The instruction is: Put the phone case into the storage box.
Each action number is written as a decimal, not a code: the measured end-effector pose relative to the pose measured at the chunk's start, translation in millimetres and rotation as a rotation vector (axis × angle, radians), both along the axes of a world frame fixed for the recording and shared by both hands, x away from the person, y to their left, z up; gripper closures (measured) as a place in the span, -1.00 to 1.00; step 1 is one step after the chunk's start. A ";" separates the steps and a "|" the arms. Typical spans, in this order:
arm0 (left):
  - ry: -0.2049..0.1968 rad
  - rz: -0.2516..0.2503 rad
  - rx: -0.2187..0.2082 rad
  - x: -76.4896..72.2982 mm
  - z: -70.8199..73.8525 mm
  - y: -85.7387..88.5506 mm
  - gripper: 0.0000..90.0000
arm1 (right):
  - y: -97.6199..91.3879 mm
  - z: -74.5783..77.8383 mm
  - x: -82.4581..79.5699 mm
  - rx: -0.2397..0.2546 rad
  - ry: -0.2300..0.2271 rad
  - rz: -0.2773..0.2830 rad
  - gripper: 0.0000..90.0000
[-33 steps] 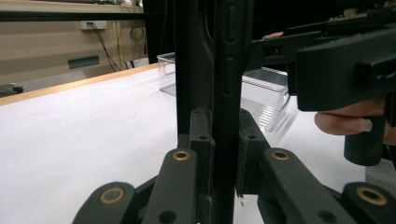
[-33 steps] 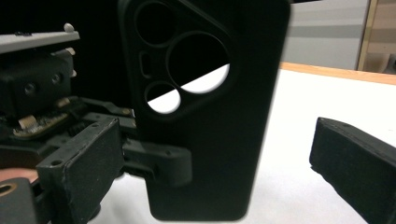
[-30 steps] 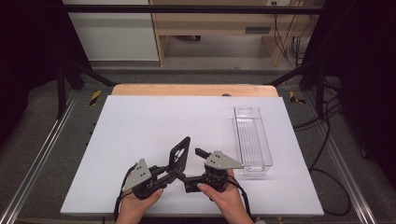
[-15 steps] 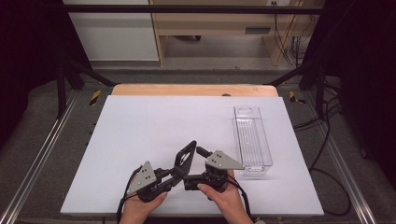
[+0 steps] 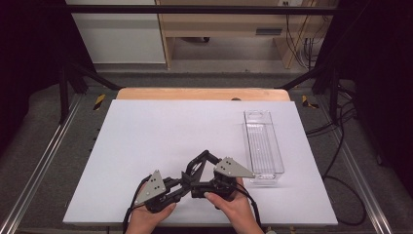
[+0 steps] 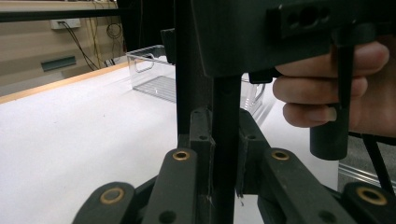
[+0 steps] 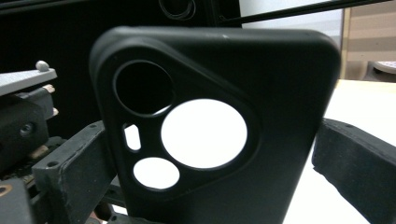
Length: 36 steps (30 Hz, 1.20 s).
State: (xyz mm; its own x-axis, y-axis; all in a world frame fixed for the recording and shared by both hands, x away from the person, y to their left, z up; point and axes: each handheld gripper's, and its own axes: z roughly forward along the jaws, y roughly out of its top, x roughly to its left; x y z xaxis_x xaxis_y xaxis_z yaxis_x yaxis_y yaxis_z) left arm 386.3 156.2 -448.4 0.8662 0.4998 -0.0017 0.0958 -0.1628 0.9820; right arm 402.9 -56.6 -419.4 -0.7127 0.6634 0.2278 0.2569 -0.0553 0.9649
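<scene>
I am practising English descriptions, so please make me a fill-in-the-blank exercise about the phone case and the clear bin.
The phone case is ____ in colour.
Its camera cut-out has ____ round holes and one small slot.
The clear bin is ____.
In the high view, the bin stands at the table's ____ side.
Missing words: black; three; empty; right.

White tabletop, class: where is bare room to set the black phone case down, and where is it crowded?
Free: the white tabletop left of the clear tray, up to the wooden far edge. Crowded: near edge, where both tongs, left and right, meet at the phone case.
</scene>
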 end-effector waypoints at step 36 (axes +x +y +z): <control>0.000 -0.015 0.015 -1.1 -1.8 -2.6 0.79 | -1.7 2.6 -2.3 0.038 0.002 0.010 -0.76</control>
